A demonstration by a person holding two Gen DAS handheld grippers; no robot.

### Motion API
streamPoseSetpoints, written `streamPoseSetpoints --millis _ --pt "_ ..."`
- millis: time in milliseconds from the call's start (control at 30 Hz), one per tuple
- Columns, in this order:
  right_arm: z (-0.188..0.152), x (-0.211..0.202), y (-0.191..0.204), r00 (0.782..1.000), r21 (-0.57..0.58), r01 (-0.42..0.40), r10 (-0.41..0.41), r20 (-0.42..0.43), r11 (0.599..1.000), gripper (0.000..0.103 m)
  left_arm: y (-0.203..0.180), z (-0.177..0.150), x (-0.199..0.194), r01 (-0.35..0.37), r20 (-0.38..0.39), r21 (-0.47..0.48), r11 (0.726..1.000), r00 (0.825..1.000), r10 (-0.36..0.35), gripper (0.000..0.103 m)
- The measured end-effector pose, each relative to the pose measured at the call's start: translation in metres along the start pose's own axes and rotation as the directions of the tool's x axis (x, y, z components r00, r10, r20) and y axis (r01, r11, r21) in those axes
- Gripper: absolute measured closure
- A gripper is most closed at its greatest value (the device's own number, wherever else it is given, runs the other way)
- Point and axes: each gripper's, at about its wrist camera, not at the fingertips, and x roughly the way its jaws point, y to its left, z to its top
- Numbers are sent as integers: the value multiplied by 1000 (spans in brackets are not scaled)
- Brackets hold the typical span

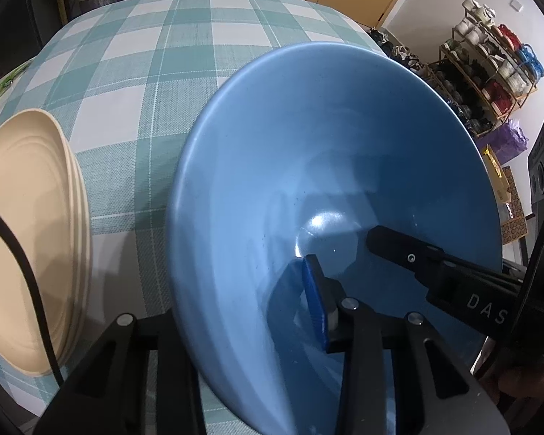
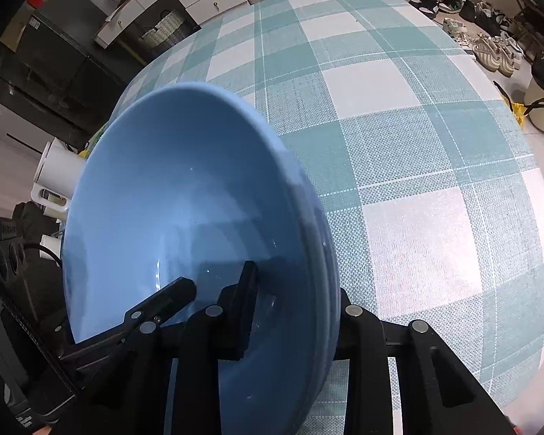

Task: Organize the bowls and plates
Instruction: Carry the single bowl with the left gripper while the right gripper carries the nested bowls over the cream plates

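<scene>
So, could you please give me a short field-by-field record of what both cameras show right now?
held item: blue bowl, tilted above the table; layered rims in the right view hint at nested bowls
left hand-held gripper: clamped on the bowl's rim, one finger inside
right hand-held gripper: clamped on the rim too
nearby: stack of cream plates on the left
surface: teal checked tablecloth

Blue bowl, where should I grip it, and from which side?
Grip the blue bowl by its thin rim, coming in over the nearest edge with one finger inside and one outside, as the left gripper and right gripper do. Its wide, smooth flare probably offers no other hold.
</scene>
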Motion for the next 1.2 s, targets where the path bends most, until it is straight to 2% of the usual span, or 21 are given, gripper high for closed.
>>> streamPoseSetpoints --millis 33,67,100,167,200,500,867,1200 --pt "1 0 1 1000 -7 1 -1 -8 1000 75 0 -1 1 0 -14 3 1000 1000 0 61" --pt "2 -1 1 1000 -10 -4 4 -17 1000 75 0 -2 2 0 -35 6 1000 999 0 45" --pt "3 0 3 1000 -12 0 0 -27 1000 75 -1 -4 6 2 -73 12 1000 997 -1 40" --pt "5 1 5 999 -16 15 -16 -43 1000 74 -3 -5 7 32 -82 16 999 996 -30 45" --pt "6 2 5 998 -18 22 -23 -50 1000 74 -2 -5 6 51 -84 8 999 995 -51 51" --pt "8 2 4 996 -16 18 -19 -90 1000 74 9 -5 1 100 -79 -54 994 991 -104 62" --pt "8 -4 1 997 -2 15 -15 -71 1000 84 19 -7 -4 97 -88 -74 993 991 -103 66" --pt "12 -13 11 999 -19 12 -13 -41 1000 85 34 -16 -21 100 -58 -78 992 993 -105 68"
